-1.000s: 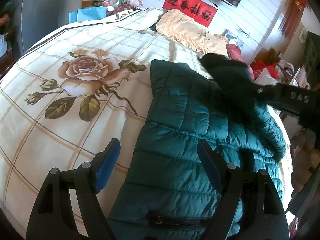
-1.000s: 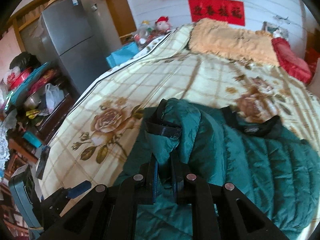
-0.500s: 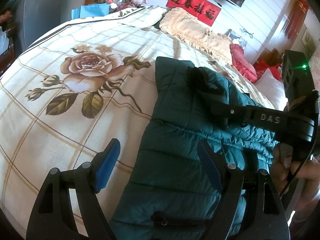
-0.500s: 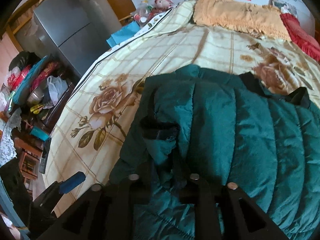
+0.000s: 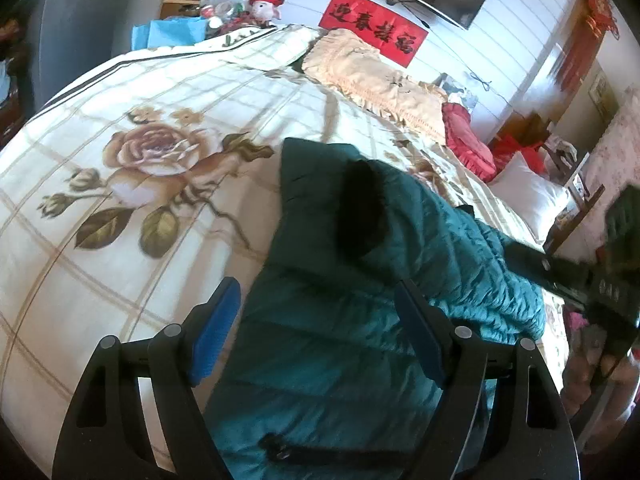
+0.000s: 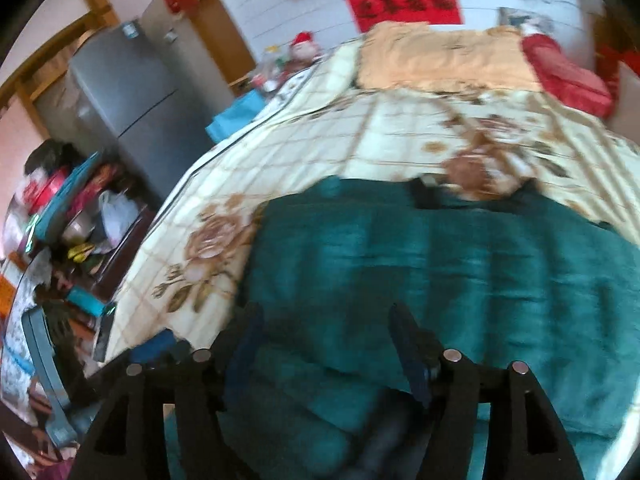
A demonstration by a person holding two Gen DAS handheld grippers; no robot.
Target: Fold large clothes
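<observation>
Teal jacket [image 6: 460, 264] beneath right tool [image 6: 328, 344], jaws just parted

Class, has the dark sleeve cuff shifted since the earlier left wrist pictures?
Yes. The cuff moved left across the jacket, toward the rose print.

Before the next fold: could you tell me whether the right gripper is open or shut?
Open: the right gripper has just been opening, pads apart above the jacket.
</observation>
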